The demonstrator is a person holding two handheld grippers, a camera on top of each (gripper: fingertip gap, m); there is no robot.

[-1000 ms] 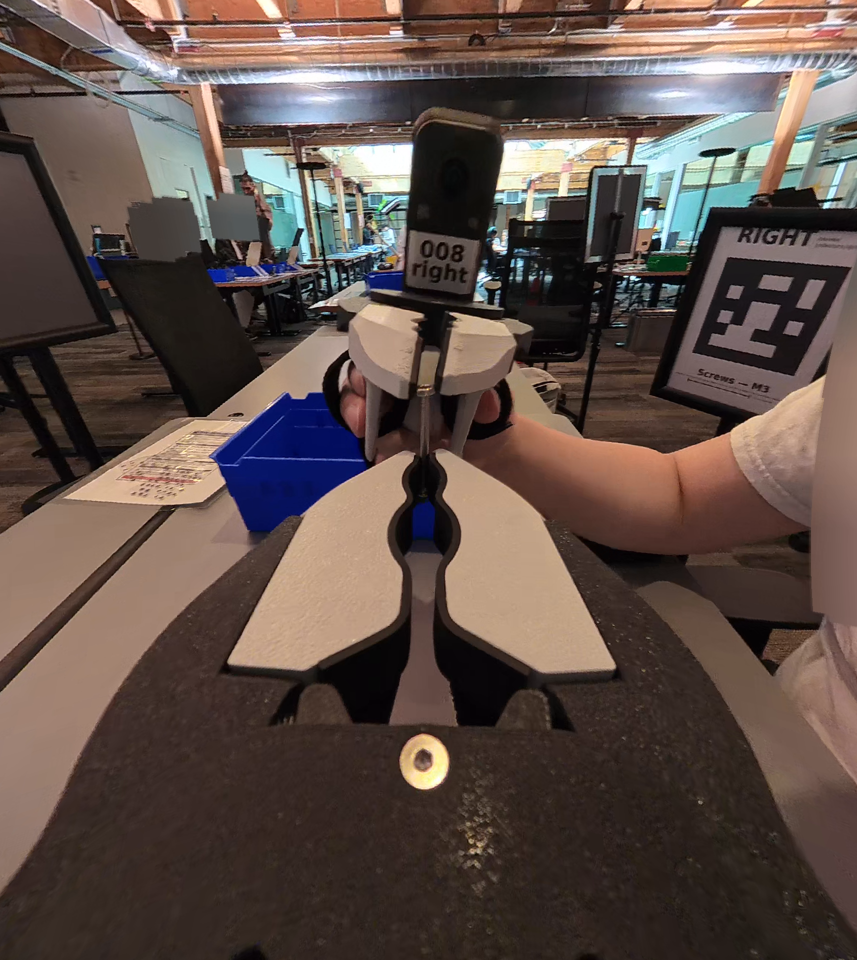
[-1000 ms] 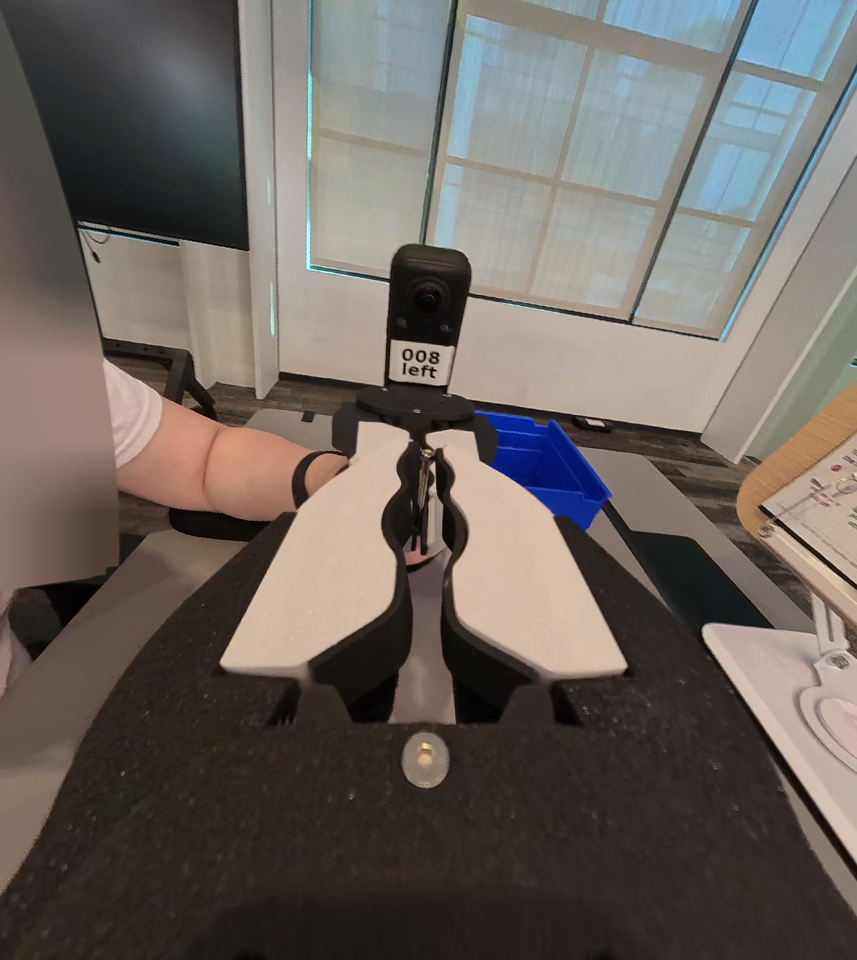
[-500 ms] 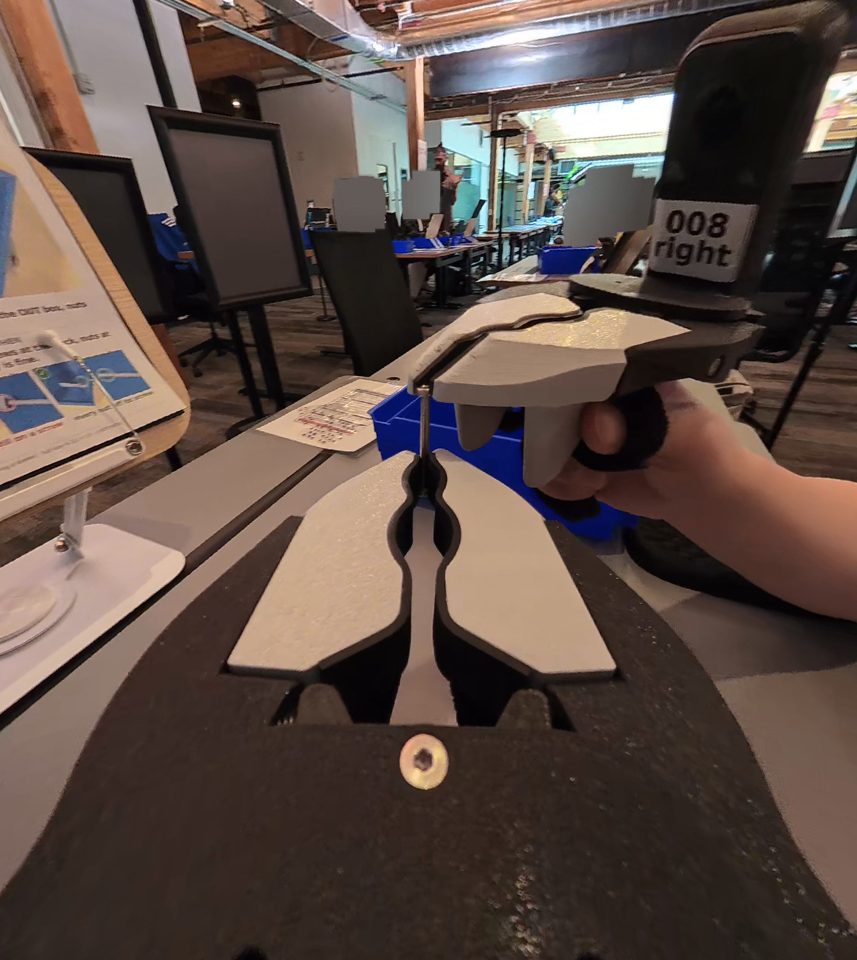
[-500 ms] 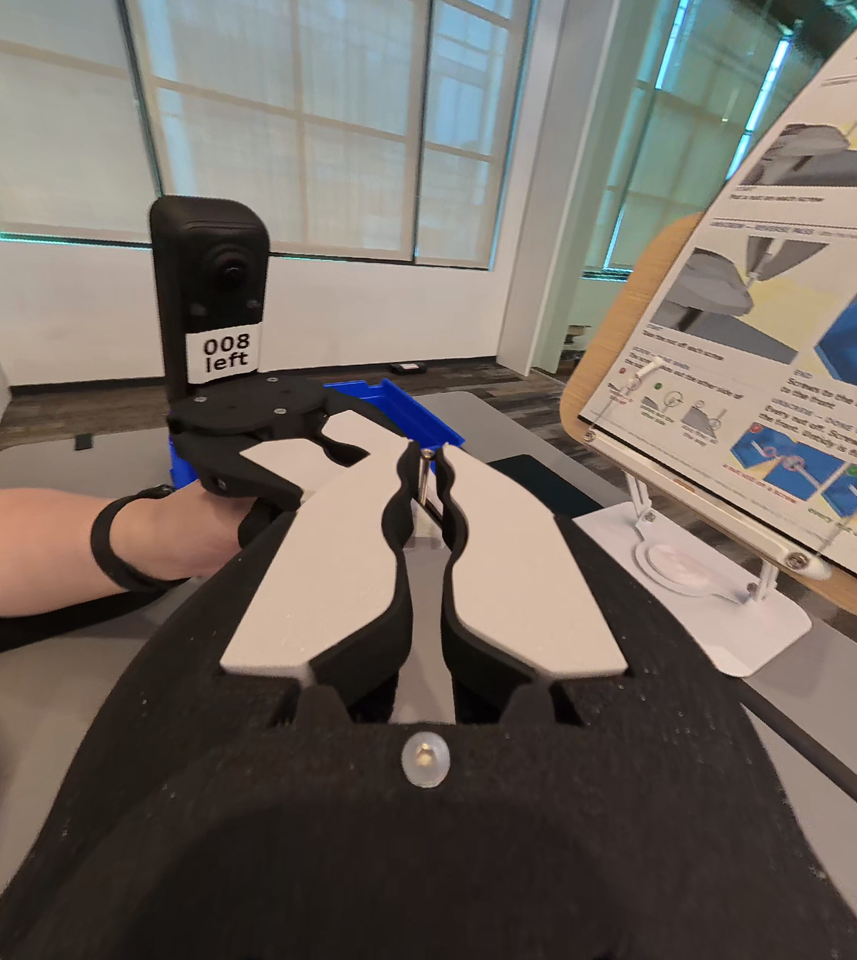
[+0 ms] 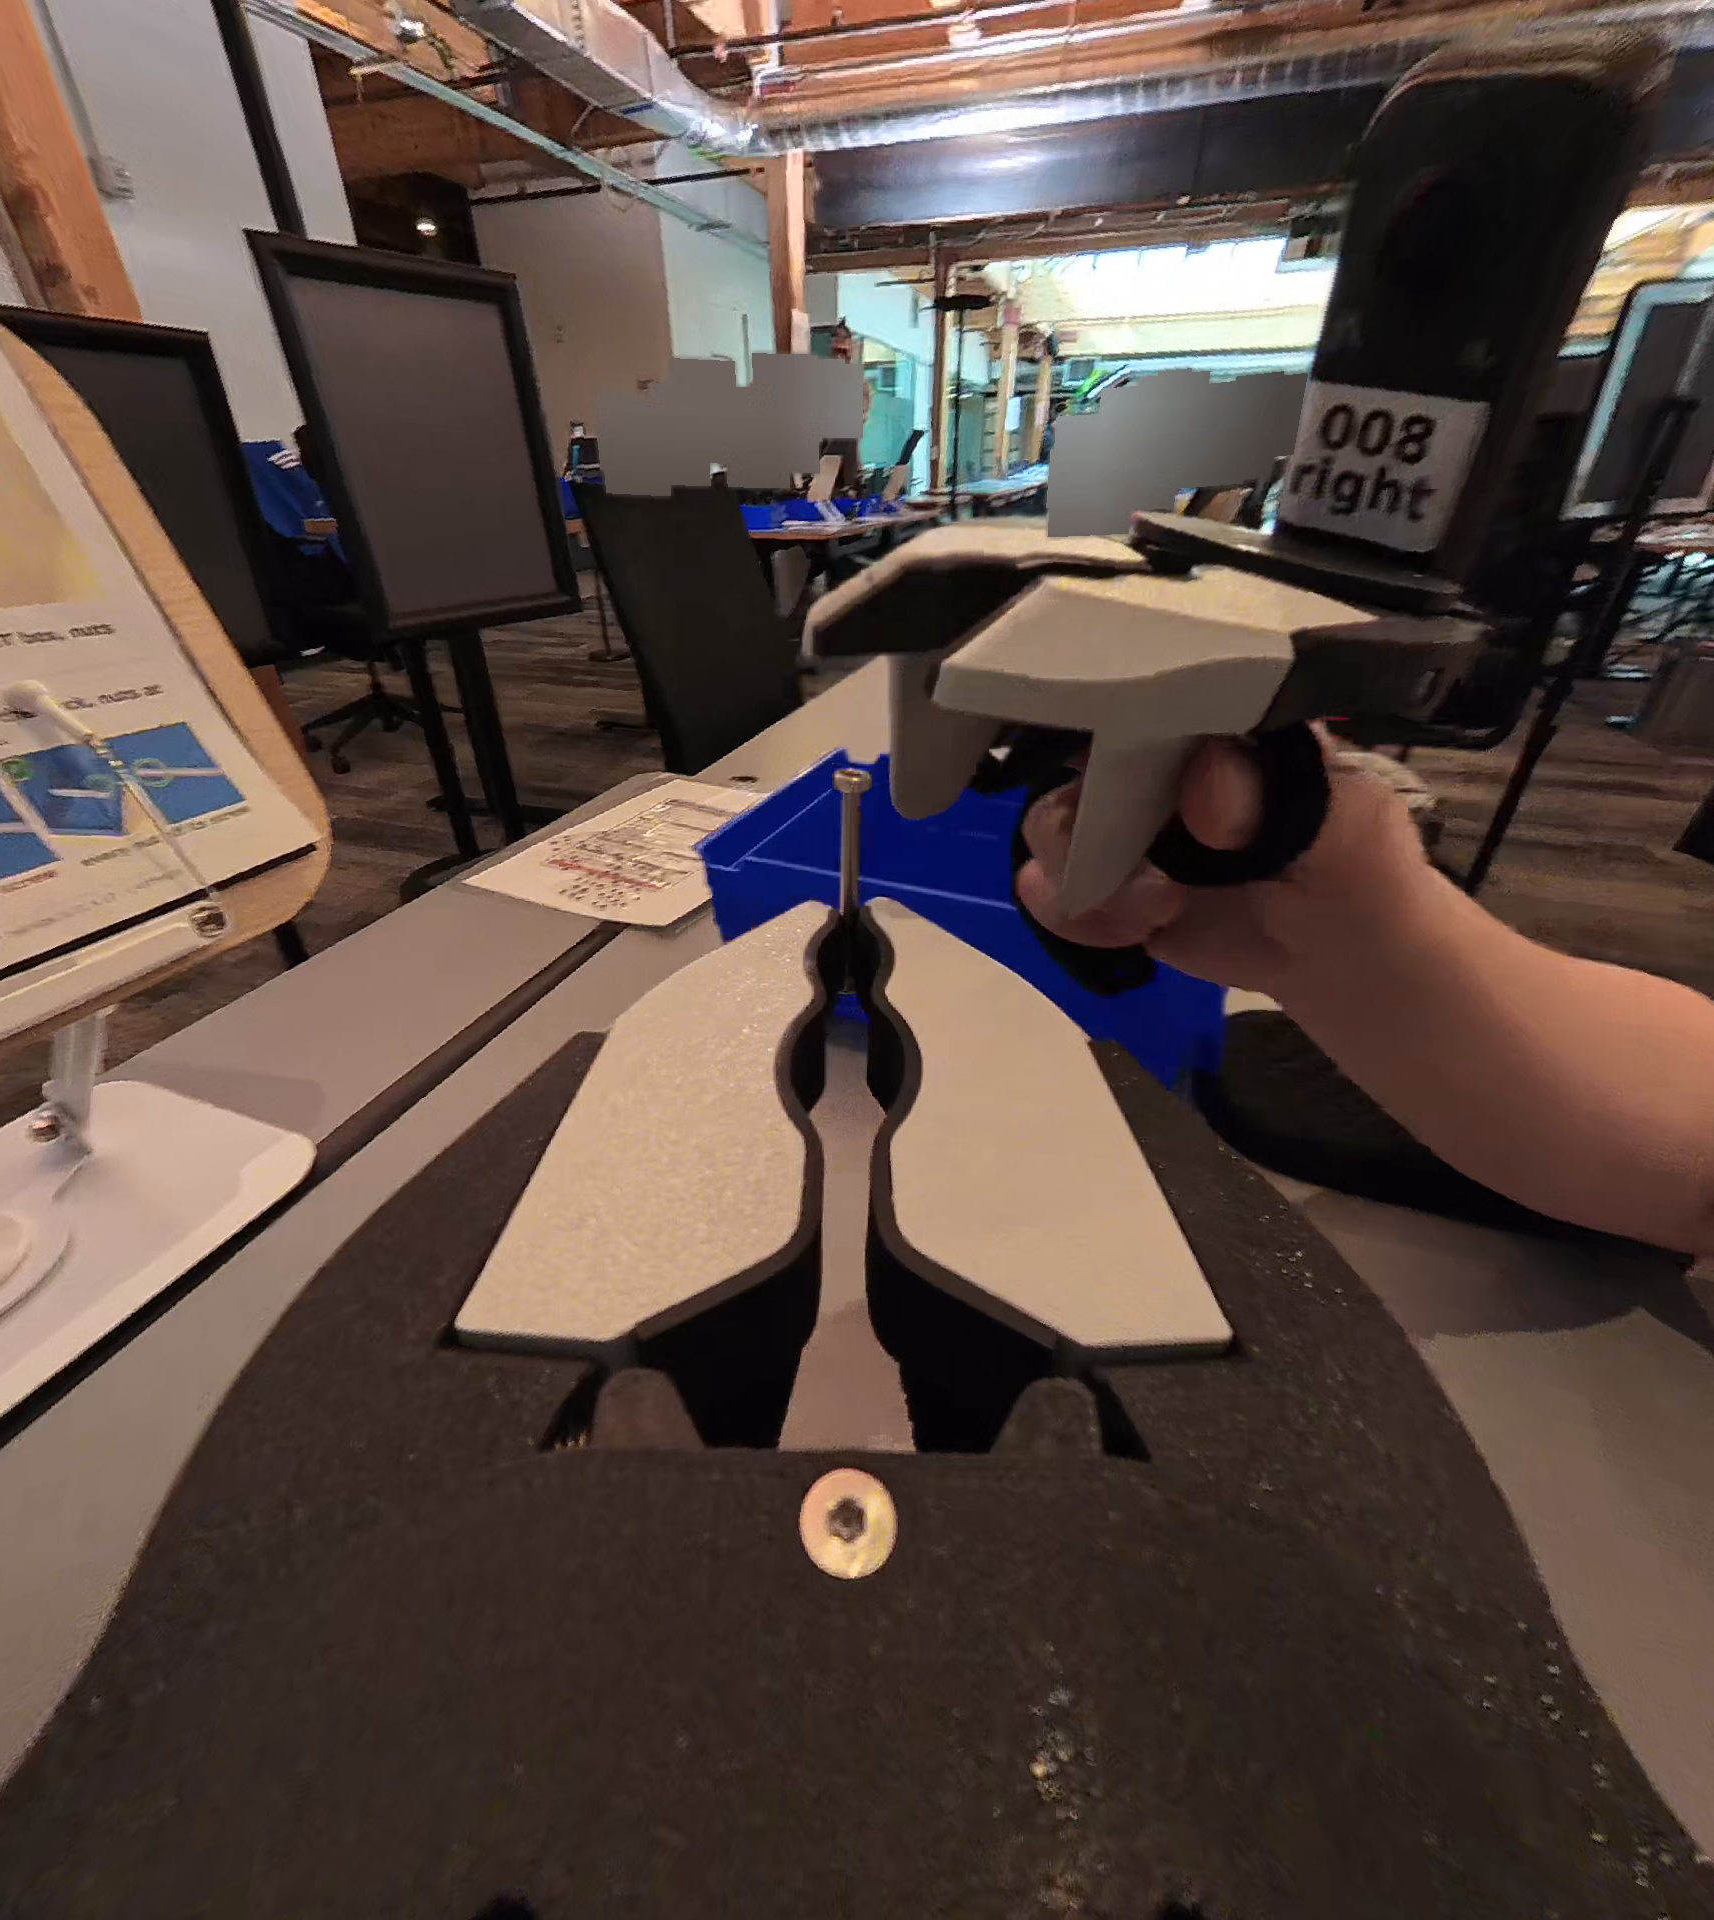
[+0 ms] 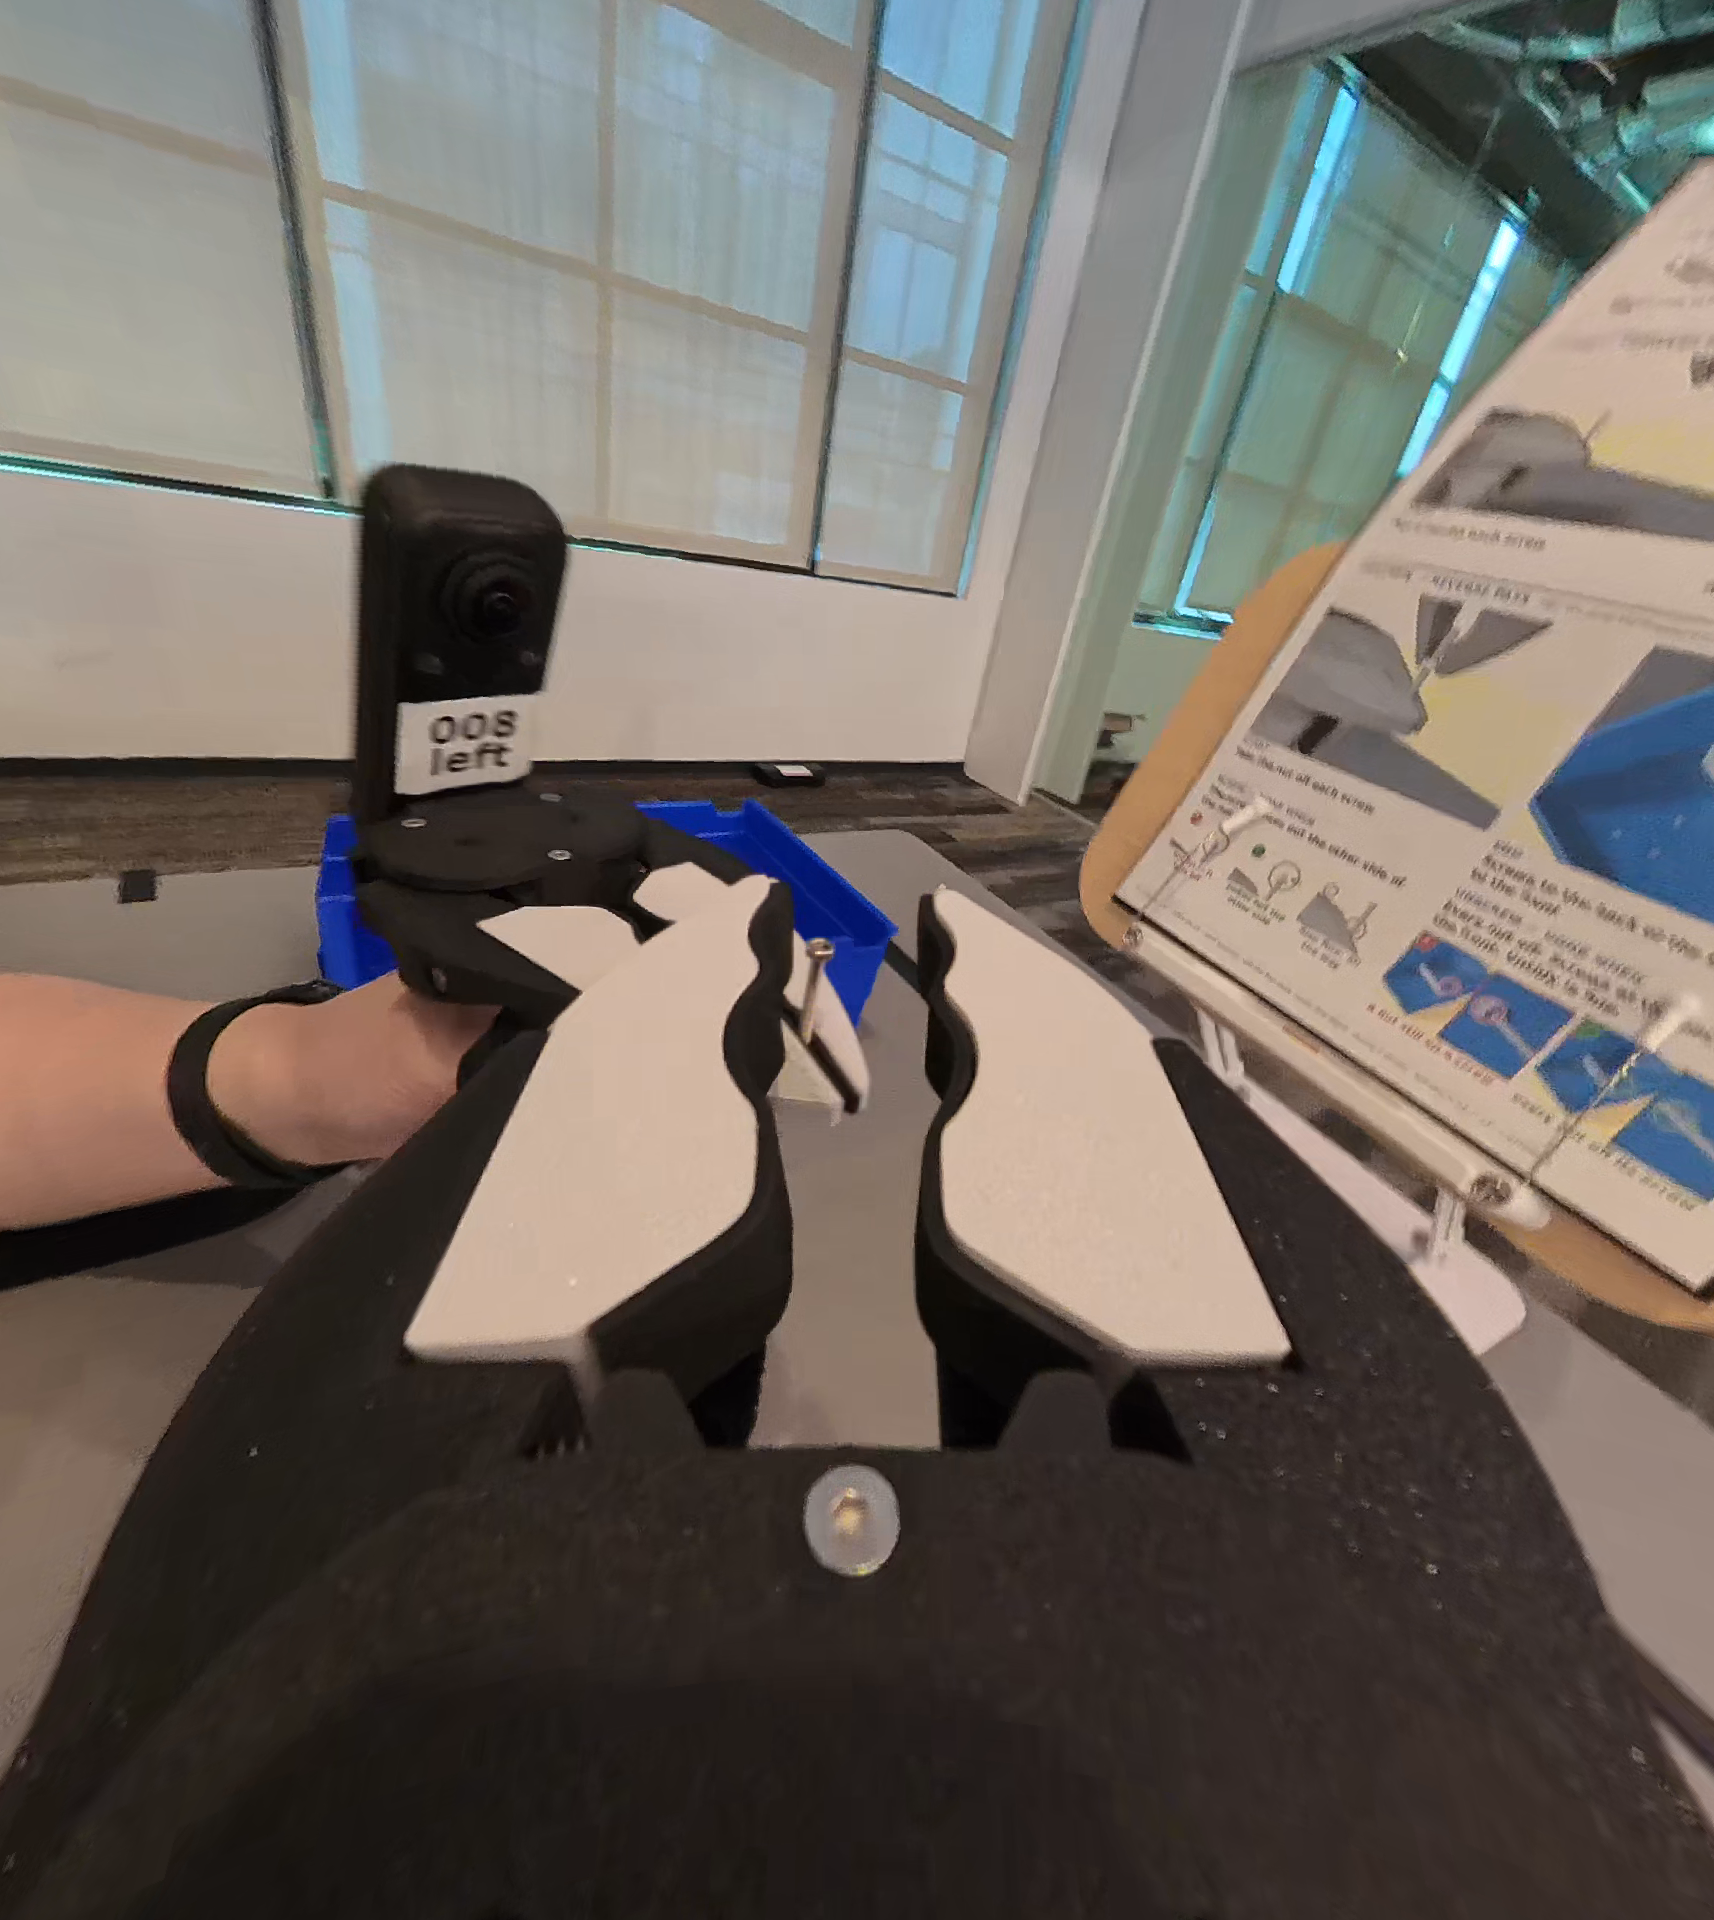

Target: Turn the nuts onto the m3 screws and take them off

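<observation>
The screw's (image 5: pixel 847 873) lower end was hidden between the left gripper's (image 5: pixel 847 914) closed fingers (image 5: pixel 728 1091), and no nut could be made out on it. The instruction board (image 6: pixel 1559 831) ran off the frame's edge, motion-blurred. The blue bin's (image 5: pixel 801 862) contents lay out of sight behind its wall.

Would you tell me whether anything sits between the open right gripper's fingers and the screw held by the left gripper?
Nothing does: in the right wrist view the right gripper is open, the screw stands bare in its gap, pinched below by the left gripper.
</observation>
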